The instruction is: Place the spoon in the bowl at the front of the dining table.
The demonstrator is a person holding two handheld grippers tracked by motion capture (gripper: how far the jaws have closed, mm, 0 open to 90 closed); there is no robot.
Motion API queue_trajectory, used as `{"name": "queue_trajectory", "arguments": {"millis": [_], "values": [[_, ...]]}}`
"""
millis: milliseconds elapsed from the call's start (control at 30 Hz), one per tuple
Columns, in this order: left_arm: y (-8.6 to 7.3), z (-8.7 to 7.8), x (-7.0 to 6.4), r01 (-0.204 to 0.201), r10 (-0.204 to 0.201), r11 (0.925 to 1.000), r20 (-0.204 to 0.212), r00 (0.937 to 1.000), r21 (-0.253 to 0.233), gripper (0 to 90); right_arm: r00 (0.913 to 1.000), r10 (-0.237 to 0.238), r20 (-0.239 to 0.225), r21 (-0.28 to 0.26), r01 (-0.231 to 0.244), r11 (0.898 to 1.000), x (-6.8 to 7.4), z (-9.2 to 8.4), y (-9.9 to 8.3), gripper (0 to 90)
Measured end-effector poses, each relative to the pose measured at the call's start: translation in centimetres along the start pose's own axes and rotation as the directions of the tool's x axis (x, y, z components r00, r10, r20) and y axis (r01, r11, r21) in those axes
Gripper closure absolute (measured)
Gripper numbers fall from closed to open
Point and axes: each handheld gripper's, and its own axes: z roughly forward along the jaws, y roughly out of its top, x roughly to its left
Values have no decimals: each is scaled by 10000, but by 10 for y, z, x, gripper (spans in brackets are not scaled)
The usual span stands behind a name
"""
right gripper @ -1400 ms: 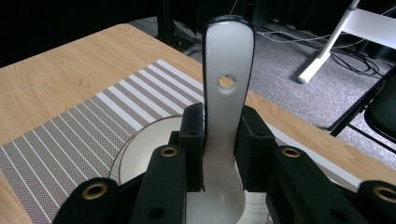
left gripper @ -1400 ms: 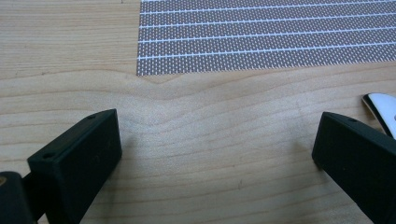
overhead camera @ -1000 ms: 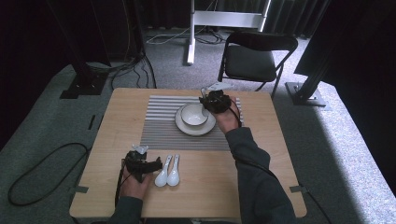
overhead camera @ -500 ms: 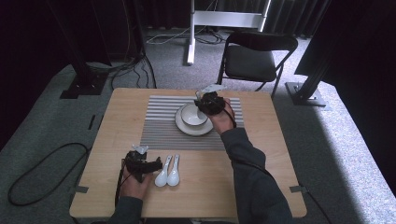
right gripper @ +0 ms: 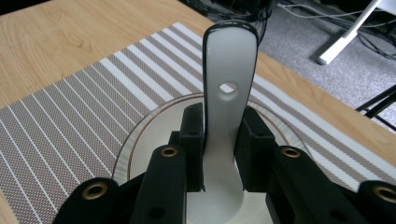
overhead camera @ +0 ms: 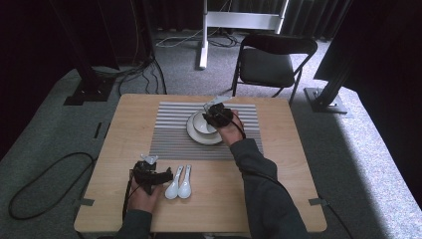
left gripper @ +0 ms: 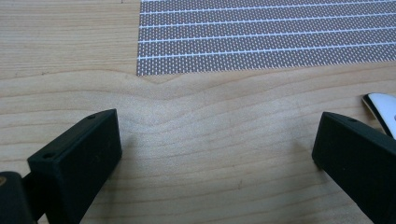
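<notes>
1. The spoon (right gripper: 229, 84) is white and glossy, a flat-handled soup spoon with a thin dark line around the handle's edge and a small round hole through the handle.
2. In the right gripper view its long axis runs straight away from the camera; the rounded handle end points up and out past the jaws, and the lower part is hidden behind them.
3. The right gripper (overhead camera: 213, 115) pinches the spoon's handle, one jaw pressed on each side.
4. The spoon is over the bowl (overhead camera: 201, 123) and plate (overhead camera: 195, 135) on the striped mat (overhead camera: 169, 134).
5. The left gripper (overhead camera: 166, 175) rests low on the tabletop (overhead camera: 278, 159), jaws spread with nothing between, just beside two more spoons (overhead camera: 179, 182).
</notes>
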Motion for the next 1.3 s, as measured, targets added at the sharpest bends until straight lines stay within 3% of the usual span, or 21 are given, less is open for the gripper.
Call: {"name": "queue_trajectory", "arguments": {"millis": [333,733,1300], "values": [[0,0,0,-8,8,10000,-12,10000,-16,17,10000,6,48,541,-8,9985,2,17,-5,742],[0,0,0,-27,27,10000,-14,10000,-12,17,9997,254,61,511,-257,9984,6,23,-4,737],[0,0,0,-15,15,10000,-6,10000,-10,17,9998,198,-88,779,-191,9968,16,36,-1,724]]}}
